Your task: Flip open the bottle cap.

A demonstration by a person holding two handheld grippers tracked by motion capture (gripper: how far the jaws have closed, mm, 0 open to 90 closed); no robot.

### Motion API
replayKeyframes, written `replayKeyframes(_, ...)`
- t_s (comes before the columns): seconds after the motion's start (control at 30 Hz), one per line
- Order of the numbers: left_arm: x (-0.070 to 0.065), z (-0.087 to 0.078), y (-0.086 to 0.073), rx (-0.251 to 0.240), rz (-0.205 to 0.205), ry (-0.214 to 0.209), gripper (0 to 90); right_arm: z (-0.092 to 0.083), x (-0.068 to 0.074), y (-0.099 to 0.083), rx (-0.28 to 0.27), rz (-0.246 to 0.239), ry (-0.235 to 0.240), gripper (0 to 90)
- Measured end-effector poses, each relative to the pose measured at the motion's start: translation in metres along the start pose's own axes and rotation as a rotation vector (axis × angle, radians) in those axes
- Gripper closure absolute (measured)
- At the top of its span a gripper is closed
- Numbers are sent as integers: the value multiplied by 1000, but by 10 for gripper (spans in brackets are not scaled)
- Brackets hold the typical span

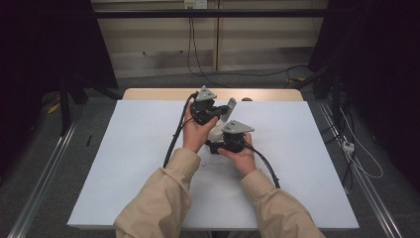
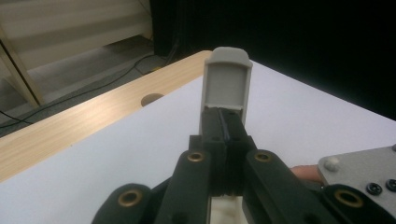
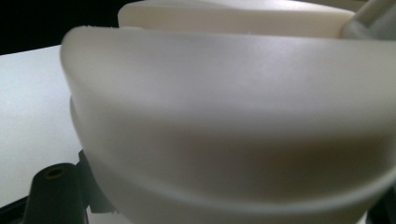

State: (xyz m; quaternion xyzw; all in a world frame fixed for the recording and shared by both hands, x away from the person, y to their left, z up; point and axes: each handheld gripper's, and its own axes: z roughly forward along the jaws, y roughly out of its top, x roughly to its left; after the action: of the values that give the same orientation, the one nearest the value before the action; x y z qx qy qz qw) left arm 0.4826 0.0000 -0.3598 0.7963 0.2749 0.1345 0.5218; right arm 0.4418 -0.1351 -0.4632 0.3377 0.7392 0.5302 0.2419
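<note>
A person holds both grippers above the middle of the white table top [image 1: 124, 163]. My left gripper [image 1: 222, 112] [image 2: 226, 119] is shut on a flat grey flap [image 2: 226, 81], which stands up past its jaw tips and shows as a grey tab [image 1: 231, 105] in the high view. Below it is a white rounded body [image 1: 216, 132] [image 3: 224, 121], very close to the right gripper view's camera. My right gripper [image 1: 219, 142] closes around that white body from the near side; its jaw tips are hidden behind it. The grey flap's edge [image 3: 373, 18] meets the white body at the top right.
The white sheet lies on a wooden table whose far strip [image 1: 148, 94] [image 2: 70, 126] has a round hole [image 2: 152, 99]. Cables [image 1: 171, 144] trail from both grippers over the sheet. Metal rails [image 1: 44, 168] run along both sides, and floor cables [image 1: 361, 163] lie at the right.
</note>
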Motion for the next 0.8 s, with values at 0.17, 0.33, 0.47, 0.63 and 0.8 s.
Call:
replayKeyframes(0.17,0,4,-1,-7,-7,-5,900,0,0,0,0,4,0,188)
replayKeyframes(0.33,0,6,-1,0,-7,-12,900,0,-2,0,-2,14,3,188)
replayKeyframes(0.47,1,8,-3,10,-6,-19,900,0,-1,0,0,12,3,188)
replayKeyframes(0.63,1,12,-6,35,-1,-22,900,-1,-2,0,-3,16,3,188)
replayKeyframes(0.8,0,14,-7,56,13,-19,900,-1,-2,0,-1,17,3,188)
